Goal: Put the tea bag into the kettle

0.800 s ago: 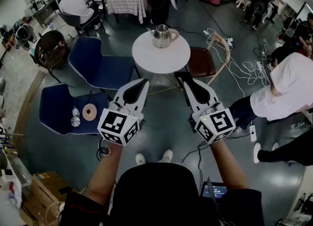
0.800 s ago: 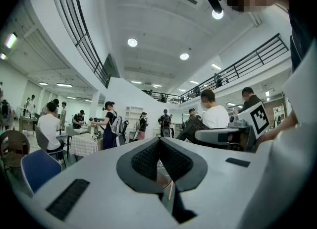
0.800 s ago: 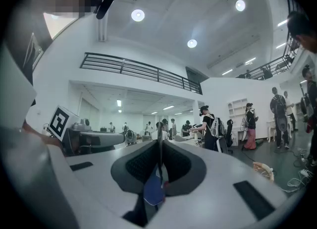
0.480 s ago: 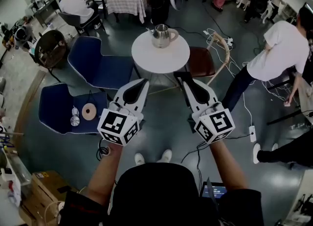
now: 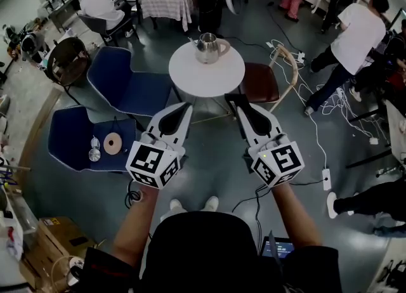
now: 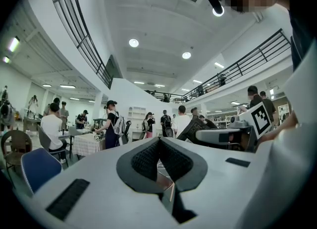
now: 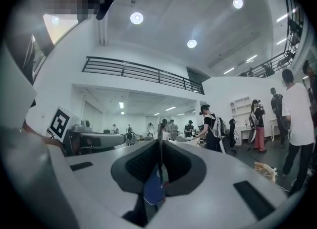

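Ahead, open floor (image 5: 210,153) separates right gripper (image 5: 233,99), perhaps gripping tea bag (image 7: 153,189), from table (image 5: 202,77).

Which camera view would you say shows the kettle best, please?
The head view: the kettle stands in plain sight there, upright on the round white table, with its handle and spout clear. I cannot find it in the left or the right gripper view; both show only the hall and the people beyond.
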`<state>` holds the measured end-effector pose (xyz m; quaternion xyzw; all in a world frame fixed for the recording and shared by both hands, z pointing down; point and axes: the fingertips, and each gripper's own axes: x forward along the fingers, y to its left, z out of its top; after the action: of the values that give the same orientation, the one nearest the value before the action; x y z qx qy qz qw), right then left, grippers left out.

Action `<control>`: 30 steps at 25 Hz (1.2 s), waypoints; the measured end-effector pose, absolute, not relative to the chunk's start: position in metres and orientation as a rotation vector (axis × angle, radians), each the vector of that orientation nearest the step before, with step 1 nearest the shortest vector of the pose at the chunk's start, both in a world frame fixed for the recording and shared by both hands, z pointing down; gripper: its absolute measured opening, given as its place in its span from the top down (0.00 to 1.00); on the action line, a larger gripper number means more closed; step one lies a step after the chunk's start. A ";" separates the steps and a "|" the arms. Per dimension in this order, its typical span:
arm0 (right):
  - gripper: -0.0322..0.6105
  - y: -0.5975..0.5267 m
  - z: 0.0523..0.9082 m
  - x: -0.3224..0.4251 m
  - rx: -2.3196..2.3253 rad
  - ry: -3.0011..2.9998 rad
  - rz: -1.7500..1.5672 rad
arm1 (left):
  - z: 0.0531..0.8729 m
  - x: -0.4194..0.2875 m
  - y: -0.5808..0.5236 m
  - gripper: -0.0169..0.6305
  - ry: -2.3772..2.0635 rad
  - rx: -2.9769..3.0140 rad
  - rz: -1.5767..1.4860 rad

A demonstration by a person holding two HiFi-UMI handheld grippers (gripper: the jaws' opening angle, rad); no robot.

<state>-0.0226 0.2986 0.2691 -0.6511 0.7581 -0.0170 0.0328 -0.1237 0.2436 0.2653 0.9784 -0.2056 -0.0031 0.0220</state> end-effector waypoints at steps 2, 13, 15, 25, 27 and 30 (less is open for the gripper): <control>0.88 0.301 0.271 -0.013 -1.994 2.343 -0.050 | 0.268 -0.115 0.247 0.95 -0.650 3.022 -0.013; 0.88 0.278 0.285 0.029 -1.952 2.361 -0.097 | 0.280 -0.077 0.230 0.95 -0.700 2.997 0.031; 0.88 0.263 0.287 0.028 -1.948 2.363 -0.103 | 0.281 -0.078 0.215 0.95 -0.709 2.991 0.030; 0.88 0.152 0.296 0.047 -1.962 2.370 -0.129 | 0.294 -0.059 0.103 0.95 -0.709 2.961 0.030; 0.88 0.123 0.296 0.052 -1.970 2.366 -0.128 | 0.294 -0.054 0.074 0.95 -0.697 2.961 0.030; 0.88 0.085 0.293 0.057 -1.978 2.352 -0.126 | 0.293 -0.048 0.035 0.95 -0.683 2.959 0.023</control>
<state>0.0568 0.0850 0.2930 -0.6427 0.7643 -0.0408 0.0328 -0.0476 0.0347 0.2926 0.9730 -0.2247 0.0077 0.0521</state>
